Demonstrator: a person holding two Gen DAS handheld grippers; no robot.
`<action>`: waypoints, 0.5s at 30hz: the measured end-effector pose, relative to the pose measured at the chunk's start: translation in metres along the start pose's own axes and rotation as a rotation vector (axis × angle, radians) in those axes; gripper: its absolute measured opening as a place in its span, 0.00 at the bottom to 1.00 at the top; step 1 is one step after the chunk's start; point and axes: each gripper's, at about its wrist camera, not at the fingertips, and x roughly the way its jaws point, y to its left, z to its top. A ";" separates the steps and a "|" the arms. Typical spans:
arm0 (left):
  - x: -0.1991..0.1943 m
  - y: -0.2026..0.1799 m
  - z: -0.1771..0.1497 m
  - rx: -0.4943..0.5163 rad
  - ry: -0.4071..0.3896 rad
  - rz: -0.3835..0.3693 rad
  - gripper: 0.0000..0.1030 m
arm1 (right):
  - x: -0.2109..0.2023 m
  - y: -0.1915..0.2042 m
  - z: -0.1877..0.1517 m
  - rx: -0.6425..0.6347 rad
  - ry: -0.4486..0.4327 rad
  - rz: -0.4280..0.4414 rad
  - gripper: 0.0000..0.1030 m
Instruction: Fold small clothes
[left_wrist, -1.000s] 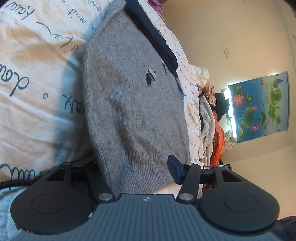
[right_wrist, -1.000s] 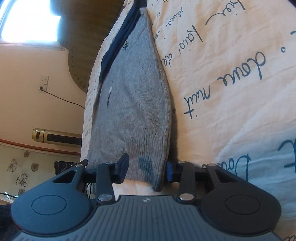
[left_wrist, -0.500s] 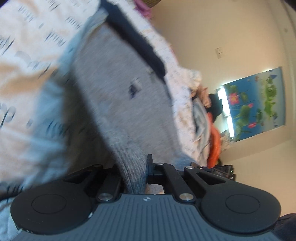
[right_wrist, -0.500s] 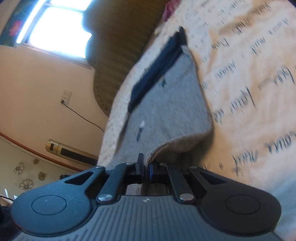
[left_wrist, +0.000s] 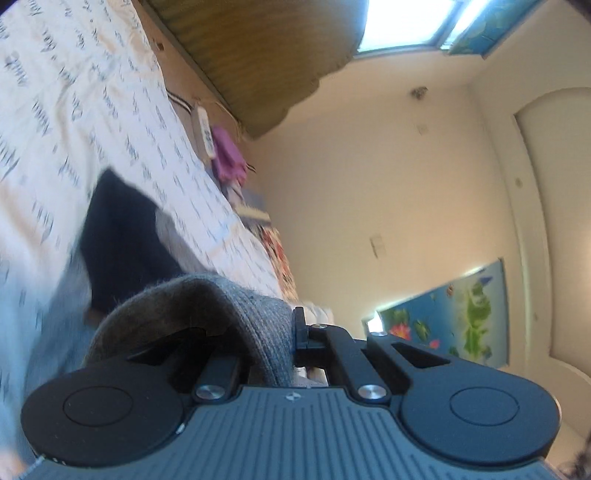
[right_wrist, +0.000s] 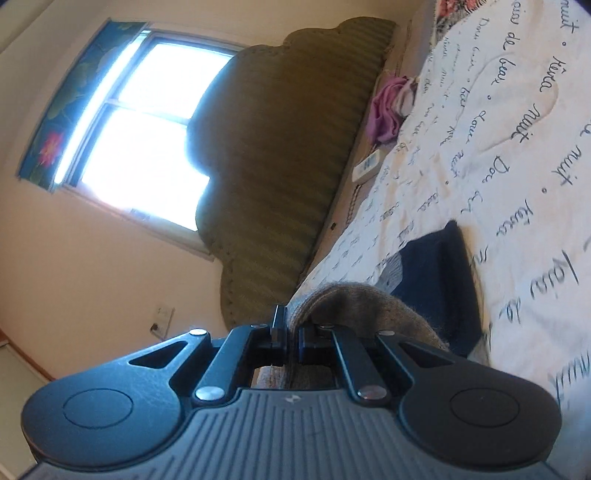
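Observation:
A small grey knit sweater (left_wrist: 229, 306) with a navy band (left_wrist: 122, 236) lies on a white bedspread with dark handwriting. My left gripper (left_wrist: 273, 332) is shut on the sweater's ribbed hem, which bulges up over the left finger and hides it. In the right wrist view my right gripper (right_wrist: 291, 332) is shut on the other hem corner (right_wrist: 354, 306), lifted off the bed, and the navy band (right_wrist: 439, 280) lies beyond it. Most of the sweater's body is hidden behind the raised hem.
The bedspread (right_wrist: 517, 155) runs to an olive padded headboard (right_wrist: 288, 155). A purple cloth (right_wrist: 386, 114) and a white remote (right_wrist: 367, 166) lie near the headboard. A bright window (right_wrist: 140, 122) and a lotus picture (left_wrist: 450, 317) are on the walls.
Both grippers went from open around the hem to shut on it. They then lifted the hem and swung it toward the navy band, so both views tilted up toward headboard and walls.

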 end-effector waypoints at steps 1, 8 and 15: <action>0.015 0.005 0.012 -0.001 -0.008 0.018 0.03 | 0.017 -0.011 0.011 0.018 0.001 -0.032 0.04; 0.106 0.061 0.076 0.018 0.037 0.279 0.59 | 0.094 -0.081 0.037 0.182 0.017 -0.286 0.30; 0.063 0.023 0.070 0.320 -0.129 0.374 0.89 | 0.076 -0.022 0.023 -0.208 0.018 -0.326 0.43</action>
